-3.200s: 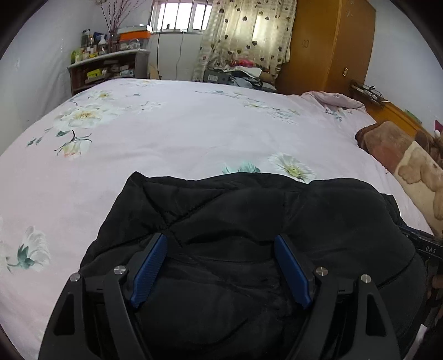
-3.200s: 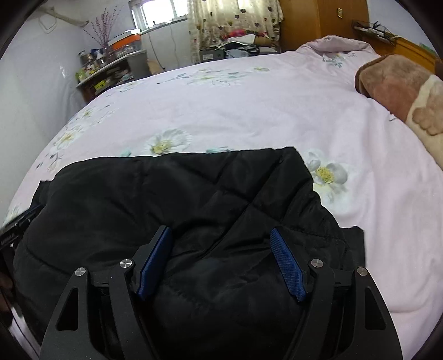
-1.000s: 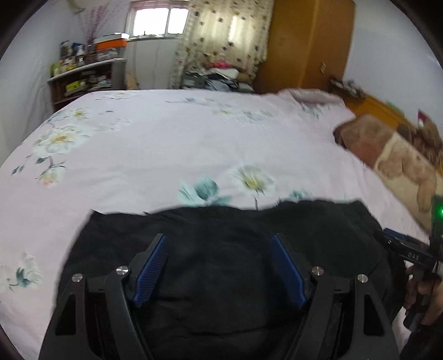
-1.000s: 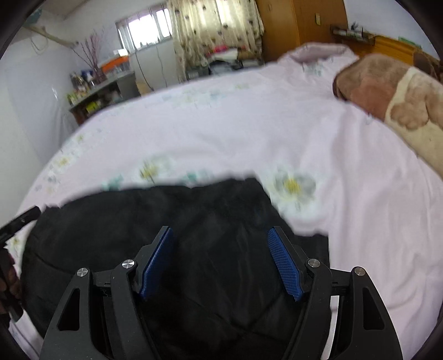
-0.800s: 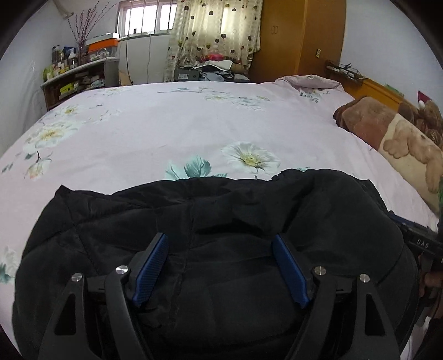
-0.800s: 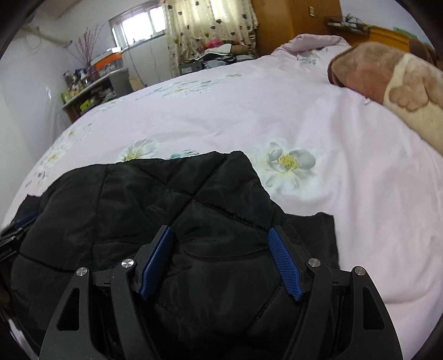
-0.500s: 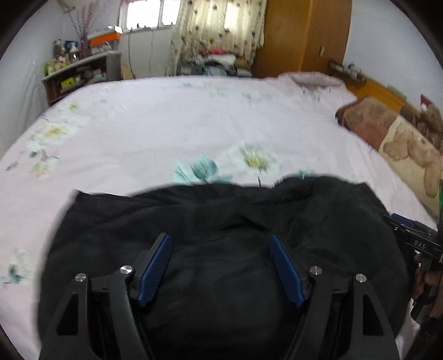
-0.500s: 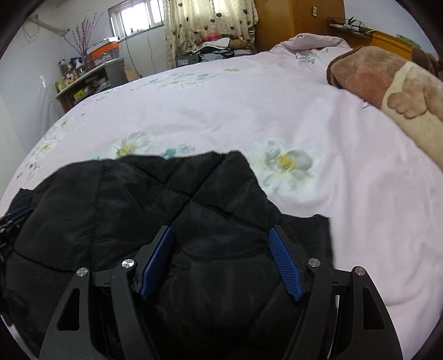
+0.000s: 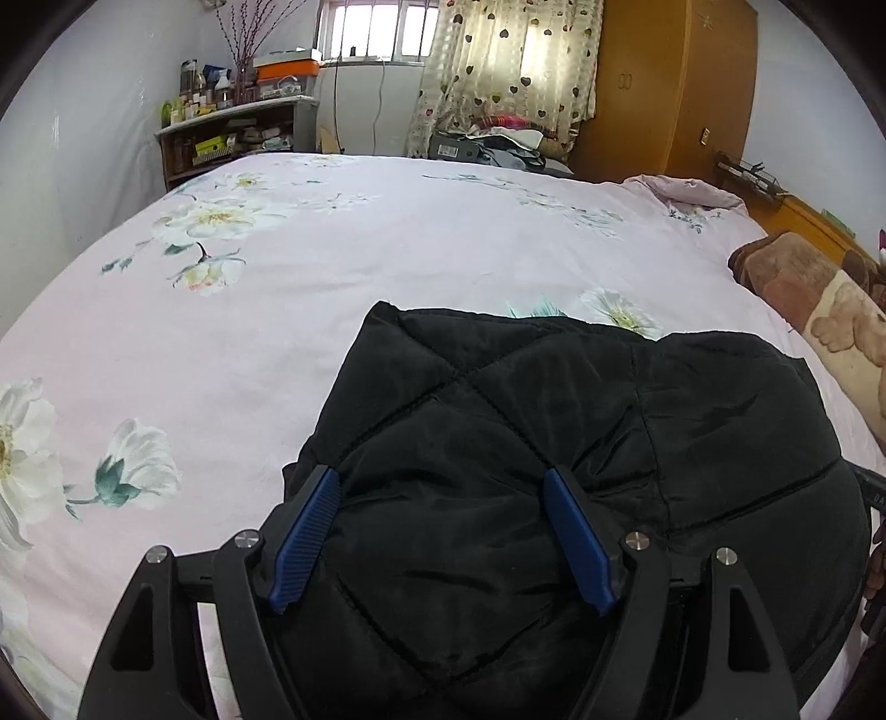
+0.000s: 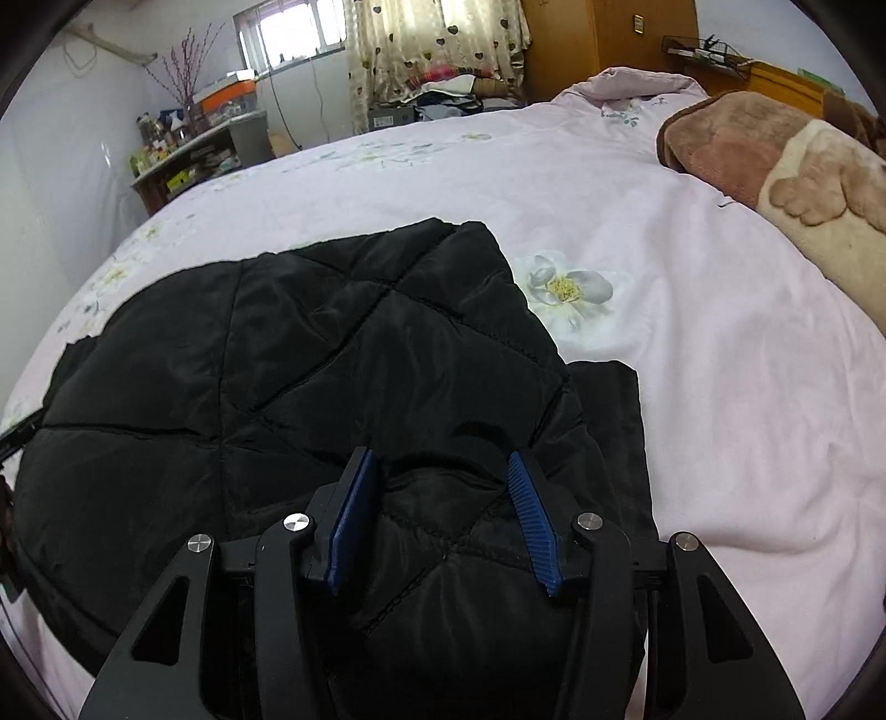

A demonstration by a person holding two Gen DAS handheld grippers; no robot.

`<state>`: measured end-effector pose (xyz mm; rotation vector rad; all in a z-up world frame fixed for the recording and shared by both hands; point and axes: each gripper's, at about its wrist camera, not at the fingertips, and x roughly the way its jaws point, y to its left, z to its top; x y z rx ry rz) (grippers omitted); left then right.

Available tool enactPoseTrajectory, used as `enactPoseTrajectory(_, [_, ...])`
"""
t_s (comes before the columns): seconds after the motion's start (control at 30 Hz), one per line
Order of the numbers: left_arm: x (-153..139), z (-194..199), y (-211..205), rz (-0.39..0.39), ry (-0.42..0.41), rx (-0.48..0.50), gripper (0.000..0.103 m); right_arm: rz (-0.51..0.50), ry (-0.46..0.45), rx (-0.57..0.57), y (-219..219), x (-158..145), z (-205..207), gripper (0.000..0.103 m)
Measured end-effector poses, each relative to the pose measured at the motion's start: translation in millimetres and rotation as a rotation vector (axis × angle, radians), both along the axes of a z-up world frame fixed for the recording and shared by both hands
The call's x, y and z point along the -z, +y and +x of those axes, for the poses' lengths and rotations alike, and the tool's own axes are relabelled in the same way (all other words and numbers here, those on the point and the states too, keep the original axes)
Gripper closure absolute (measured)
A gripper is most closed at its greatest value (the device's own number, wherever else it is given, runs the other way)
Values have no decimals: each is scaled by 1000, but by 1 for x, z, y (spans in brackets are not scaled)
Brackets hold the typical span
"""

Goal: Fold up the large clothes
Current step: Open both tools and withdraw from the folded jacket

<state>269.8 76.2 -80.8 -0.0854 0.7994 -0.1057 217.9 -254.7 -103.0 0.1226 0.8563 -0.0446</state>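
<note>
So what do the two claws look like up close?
Both match: the left claw and right claw are black plastic frames with triangular cut-outs and round silver screws. Each has two slim fingers faced with ridged blue pads.

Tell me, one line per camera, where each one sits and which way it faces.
Left wrist: sits on the left gripper, looks down over the black quilted jacket and across the bed to the window; both blue pads show, jaws wide.
Right wrist: sits on the right gripper, same heading, brown blanket at right; its jaws have just been closing, jacket fabric bunched between them.
Shared: jacket, bed, window, heart-print curtain, shelf.
</note>
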Motion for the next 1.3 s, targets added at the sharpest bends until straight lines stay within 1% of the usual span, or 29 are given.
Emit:
enactPoseTrajectory(0.07, [-2,1,2,-3,12,-2,24,-8,9,-5,-1,0,2,53])
enactPoseTrajectory(0.1, [-6,0,0,11,23,-5,24,-7,18,-3,-1,-3,2,53])
enactPoseTrajectory(0.17, [-17,-5,-2,16,32,-10,25,-12,35,11,-1,-14,-2,53])
enactPoseTrajectory(0.3, [-40,-34,-3,2,7,4,25,-7,-1,3,3,-38,-26,53])
enactPoseTrajectory(0.4, [-49,-67,-4,-25,-24,21,25,2,-19,0,7,-46,-50,53])
enactPoseTrajectory(0.43, [-48,-74,-4,-27,-22,28,25,10,-22,2,8,-46,-58,53])
enactPoseTrajectory(0.5, [-34,-83,-6,-18,19,38,25,9,0,6,10,-39,-66,53])
enactPoseTrajectory(0.57, [-12,-82,-2,-24,87,10,25,4,70,21,7,-18,-65,53])
enactPoseTrajectory(0.6, [-6,-81,1,-36,99,-1,25,13,85,24,6,-13,-64,53])
enactPoseTrajectory(0.67, [-8,-81,3,-39,103,-18,26,20,89,37,5,-12,-62,53])
enactPoseTrajectory(0.77, [-22,-86,0,-31,95,-18,26,-6,91,35,9,-23,-62,53])
enactPoseTrajectory(0.83, [-33,-94,-4,-23,81,-9,26,-1,83,28,11,-29,-67,53])
enactPoseTrajectory(0.97, [-52,-113,-13,18,61,-5,26,19,50,17,16,-41,-84,51])
enactPoseTrajectory(1.17, [-70,-142,-25,10,29,9,26,36,6,-23,38,-60,-114,51])
enactPoseTrajectory(1.3, [-82,-161,-34,-6,12,28,26,67,-15,-44,50,-72,-131,49])
